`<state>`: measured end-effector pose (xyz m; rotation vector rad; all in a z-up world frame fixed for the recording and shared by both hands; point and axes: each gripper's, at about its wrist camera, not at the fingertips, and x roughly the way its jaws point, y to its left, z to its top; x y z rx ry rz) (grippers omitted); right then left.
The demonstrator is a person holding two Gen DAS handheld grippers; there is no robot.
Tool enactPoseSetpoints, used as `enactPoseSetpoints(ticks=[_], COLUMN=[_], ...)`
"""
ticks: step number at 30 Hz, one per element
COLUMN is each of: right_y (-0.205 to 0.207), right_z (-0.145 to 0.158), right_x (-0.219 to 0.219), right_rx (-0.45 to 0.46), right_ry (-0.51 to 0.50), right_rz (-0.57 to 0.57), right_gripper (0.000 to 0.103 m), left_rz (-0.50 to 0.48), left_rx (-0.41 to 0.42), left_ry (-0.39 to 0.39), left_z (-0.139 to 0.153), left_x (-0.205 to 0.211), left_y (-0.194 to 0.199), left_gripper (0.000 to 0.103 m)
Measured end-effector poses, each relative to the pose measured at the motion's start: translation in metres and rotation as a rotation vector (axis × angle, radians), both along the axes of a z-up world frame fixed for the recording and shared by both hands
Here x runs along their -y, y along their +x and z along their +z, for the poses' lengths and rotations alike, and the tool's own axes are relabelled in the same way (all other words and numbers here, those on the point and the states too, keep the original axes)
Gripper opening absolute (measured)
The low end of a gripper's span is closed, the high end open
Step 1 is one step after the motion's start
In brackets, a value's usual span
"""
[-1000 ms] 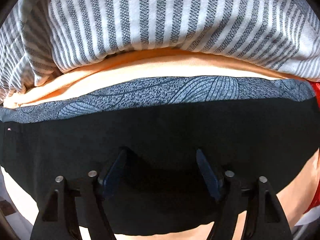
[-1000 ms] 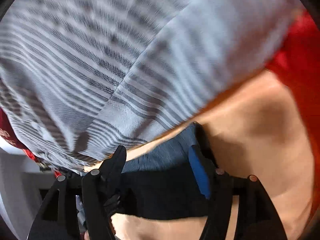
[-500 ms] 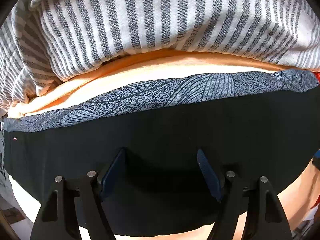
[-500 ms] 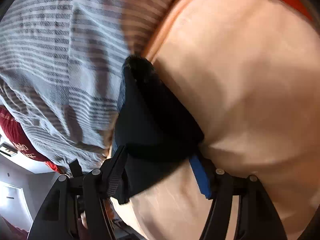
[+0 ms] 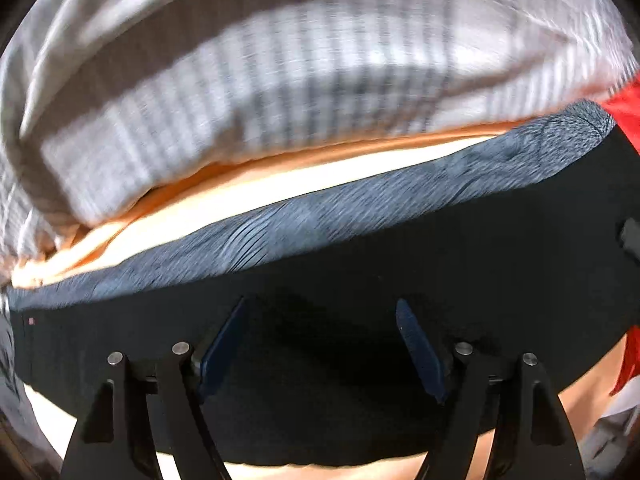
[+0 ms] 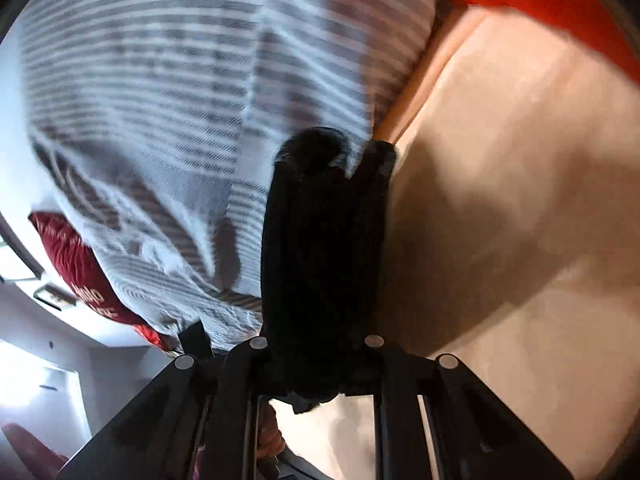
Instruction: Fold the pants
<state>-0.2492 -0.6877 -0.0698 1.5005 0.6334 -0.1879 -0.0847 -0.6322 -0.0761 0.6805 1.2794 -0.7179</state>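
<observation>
The black pants [image 5: 360,264] with a grey patterned waistband [image 5: 320,220] lie flat across the cream bed surface [image 5: 224,200] in the left wrist view. My left gripper [image 5: 320,320] is open, its blue-padded fingers [image 5: 420,352] spread over the black cloth. In the right wrist view my right gripper [image 6: 320,344] is shut on a bunched end of the black pants [image 6: 320,248], which stands up between the jaws and hides the fingertips.
A grey and white striped blanket [image 5: 280,80] is heaped behind the pants and fills the left of the right wrist view [image 6: 160,100]. Red cloth [image 6: 540,0] lies at the bed's far edge. A red cushion [image 6: 76,268] and the room floor show at lower left.
My right gripper has closed on the end of the black pants and swung round with it. My left gripper stays open over the cloth, with the view tilting slightly.
</observation>
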Motion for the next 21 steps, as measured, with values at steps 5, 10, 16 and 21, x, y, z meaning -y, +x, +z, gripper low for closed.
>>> enactPoseSetpoints(ticks=[5, 10, 16, 21], right_y=[-0.011, -0.02, 0.038, 0.071], right_z=[-0.027, 0.032, 0.029, -0.01], right_x=[0.002, 0.008, 0.017, 0.037], right_rx=[-0.356, -0.363, -0.451, -0.474], right_ry=[-0.037, -0.288, -0.41, -0.367], right_rz=[0.044, 0.039, 0.173, 0.274], right_gripper=[0.028, 0.047, 0.047, 0.04], left_rz=[0.031, 0.048, 0.071, 0.077], left_rx=[-0.013, -0.039, -0.033, -0.046], left_ry=[0.025, 0.009, 0.021, 0.009], left_z=[-0.028, -0.021, -0.01, -0.011], left_x=[0.021, 0.023, 0.027, 0.029], left_y=[-0.007, -0.002, -0.003, -0.004], left_gripper=[0.086, 0.086, 0.086, 0.086])
